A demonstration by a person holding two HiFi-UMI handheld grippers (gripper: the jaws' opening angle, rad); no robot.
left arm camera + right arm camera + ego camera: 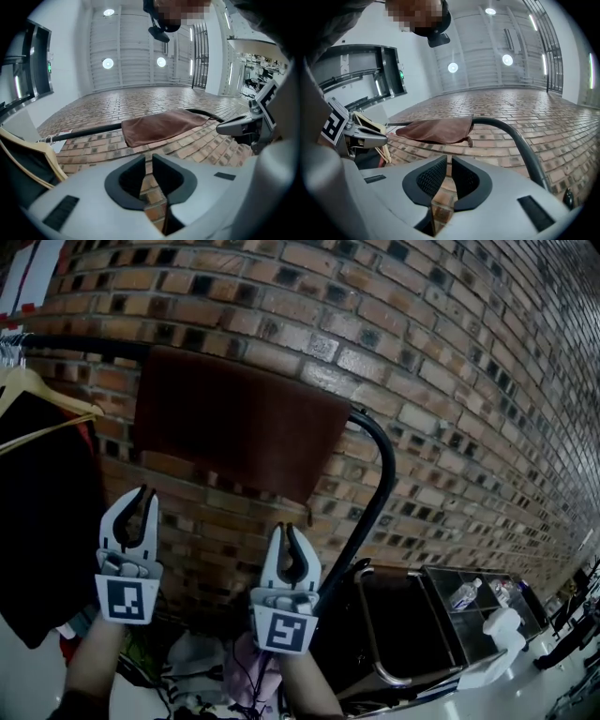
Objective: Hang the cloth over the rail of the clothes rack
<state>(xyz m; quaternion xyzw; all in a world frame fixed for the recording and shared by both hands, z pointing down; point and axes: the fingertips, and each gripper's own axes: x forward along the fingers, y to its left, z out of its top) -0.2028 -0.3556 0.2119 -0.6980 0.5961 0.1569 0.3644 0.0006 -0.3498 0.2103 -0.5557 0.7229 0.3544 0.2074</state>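
Left claw (142, 491) and right claw (289, 528), held side by side with tips pointing up, the left slightly higher. Each claw's jaws stand a narrow gap apart with nothing between them. Left forearm (94, 662) and right forearm (311, 692) rise from below.

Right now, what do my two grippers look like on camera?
The left gripper and right gripper match: pale grey plastic bodies, two curved jaws lined with black pads, mesh-textured on the right. Each carries a cube with a black-and-white square marker. No cables show.
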